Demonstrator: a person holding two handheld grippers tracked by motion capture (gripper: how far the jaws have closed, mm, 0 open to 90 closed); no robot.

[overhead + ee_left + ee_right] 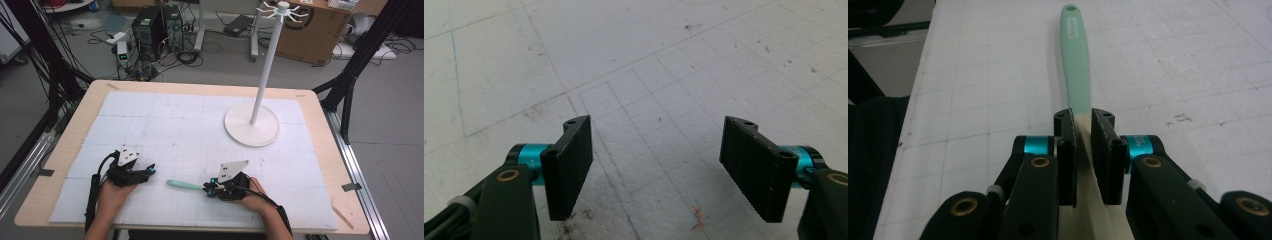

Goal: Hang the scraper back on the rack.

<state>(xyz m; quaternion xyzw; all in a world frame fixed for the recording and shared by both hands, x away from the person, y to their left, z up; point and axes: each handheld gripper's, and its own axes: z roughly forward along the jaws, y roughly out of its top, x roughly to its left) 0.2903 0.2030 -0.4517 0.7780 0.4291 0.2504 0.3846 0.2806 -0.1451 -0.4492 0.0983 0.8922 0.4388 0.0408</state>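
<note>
Though its handle bears an embossed label, unreadable, right gripper [1083,150] clamps spatula [1075,65].

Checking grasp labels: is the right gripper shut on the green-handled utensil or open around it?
Shut on it. The right gripper has both pads pressed against the green-handled utensil, with no gap showing.

Premises are a laboratory or test room for recording manipulation work. A plywood table [320,150] carries a white gridded mat [165,125]. Black frame struts [360,55] stand at both sides. On the grey floor beyond sit computer towers [156,25], loose cables [185,55], a power strip [116,37] and cardboard boxes [310,30].
</note>
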